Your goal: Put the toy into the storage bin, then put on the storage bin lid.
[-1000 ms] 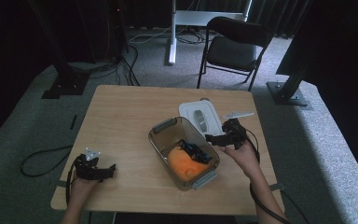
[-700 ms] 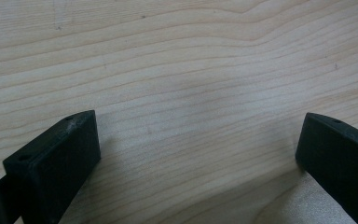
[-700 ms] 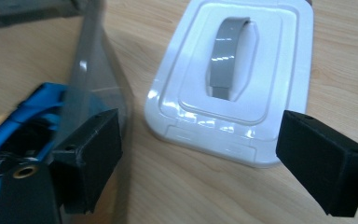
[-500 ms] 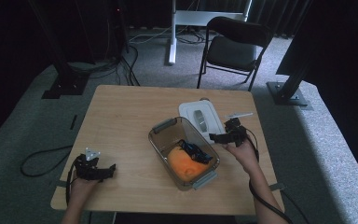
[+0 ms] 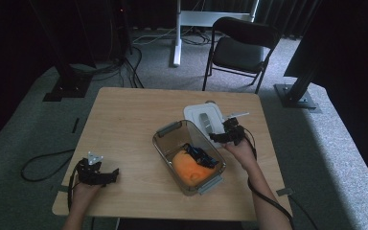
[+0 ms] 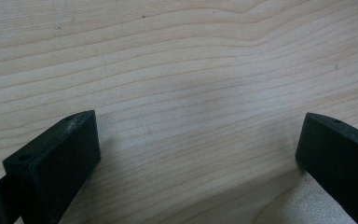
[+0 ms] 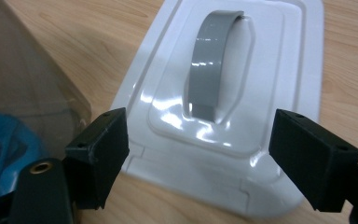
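Note:
A white lid (image 5: 202,119) with a grey handle (image 7: 214,60) lies flat on the table behind a clear container (image 5: 170,130). The container holds an orange thing (image 5: 188,167) and a dark blue thing (image 5: 200,155). My right gripper (image 5: 216,136) hovers low over the lid's near end, beside the container's wall (image 7: 23,84). In the right gripper view the gripper (image 7: 203,140) is open; its jaws have just been closing a little, they straddle the lid's (image 7: 261,70) near edge and the pads do not press on it. My left gripper (image 5: 111,173) rests open at the table's front left, over bare wood (image 6: 200,140).
The wooden table (image 5: 124,120) has free room on its left half and back. A black chair (image 5: 242,48) and a white stand (image 5: 177,33) are on the floor behind it. Cables (image 5: 43,160) trail on the carpet at the left.
My right gripper has sunk and shifted slightly left toward the lid's near end. The left gripper and the container have not moved.

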A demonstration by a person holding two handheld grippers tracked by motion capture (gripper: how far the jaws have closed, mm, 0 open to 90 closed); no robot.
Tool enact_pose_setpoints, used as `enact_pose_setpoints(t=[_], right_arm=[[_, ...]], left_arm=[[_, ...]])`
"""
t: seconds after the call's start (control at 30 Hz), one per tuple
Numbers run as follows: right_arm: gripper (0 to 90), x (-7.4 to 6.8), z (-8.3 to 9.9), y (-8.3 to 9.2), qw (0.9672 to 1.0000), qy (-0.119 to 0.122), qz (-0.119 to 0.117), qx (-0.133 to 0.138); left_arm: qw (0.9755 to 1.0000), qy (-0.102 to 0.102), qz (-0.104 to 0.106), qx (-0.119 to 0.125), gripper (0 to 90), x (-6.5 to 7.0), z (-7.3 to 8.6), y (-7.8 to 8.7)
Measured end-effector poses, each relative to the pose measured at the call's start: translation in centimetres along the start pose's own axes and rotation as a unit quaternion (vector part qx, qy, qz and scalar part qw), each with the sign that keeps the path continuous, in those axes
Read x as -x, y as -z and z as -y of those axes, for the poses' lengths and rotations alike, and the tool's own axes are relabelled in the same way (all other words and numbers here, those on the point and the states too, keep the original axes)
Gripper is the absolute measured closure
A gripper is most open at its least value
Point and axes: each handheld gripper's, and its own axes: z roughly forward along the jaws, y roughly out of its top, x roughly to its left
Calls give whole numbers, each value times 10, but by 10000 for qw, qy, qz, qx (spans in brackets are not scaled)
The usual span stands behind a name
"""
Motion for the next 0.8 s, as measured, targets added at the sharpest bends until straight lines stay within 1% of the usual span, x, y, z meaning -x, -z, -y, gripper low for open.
enact_pose_setpoints(t=[0.03, 0.13, 0.2, 0.23, 0.3, 0.33, 0.37, 0.4, 0.43, 0.5, 0.57, 0.67, 0.7, 0.77, 0.8], right_arm=[[192, -1, -1, -3, 10000, 27, 55, -7], [193, -2, -4, -13, 9999, 79, 62, -99], [193, -2, -6, -20, 9996, 128, 156, -181], [193, -1, -6, -23, 9996, 113, 152, -189], [193, 1, -7, -28, 9995, 38, 247, -216], [193, 2, -8, -30, 9996, -5, 198, -216], [193, 3, -8, -32, 9995, -17, 210, -231], [194, 3, -9, -34, 9993, -10, 279, -235], [194, 3, -10, -35, 9994, -30, 250, -248], [193, 2, -11, -39, 9991, -6, 327, -287], [193, 0, -12, -43, 9990, 13, 300, -318], [193, -4, -14, -49, 9986, 64, 365, -373], [193, -4, -14, -50, 9983, 79, 424, -391], [193, -4, -14, -53, 9984, 33, 399, -402], [194, -4, -14, -54, 9981, 46, 475, -400]], left_arm=[[10000, 1, 0, 0, 1, 0, 0, 0], [10000, 0, 0, 0, 1, 0, 0, 0], [10000, -2, -1, 1, 1, 0, 0, 0], [10000, -4, -1, 1, 1, 0, 0, 0], [10000, 1, 1, 1, 2, 0, 0, 0], [10000, 1, 1, 1, 2, 0, 0, 0], [10000, -4, -1, 0, 2, 0, 0, 0], [10000, 1, 0, 2, 1, 0, 0, 0], [10000, 2, 0, 2, 1, 0, 0, 0], [10000, -1, 0, 1, 1, 0, 0, 0], [10000, -2, -1, 1, 1, 0, 0, 0], [10000, -6, 3, 1, 2, 0, 0, 0], [10000, -8, 3, 1, 2, 0, 0, 0], [10000, -9, 5, 0, 1, 0, 0, 0], [10000, -9, 4, 1, 1, 0, 0, 0]])
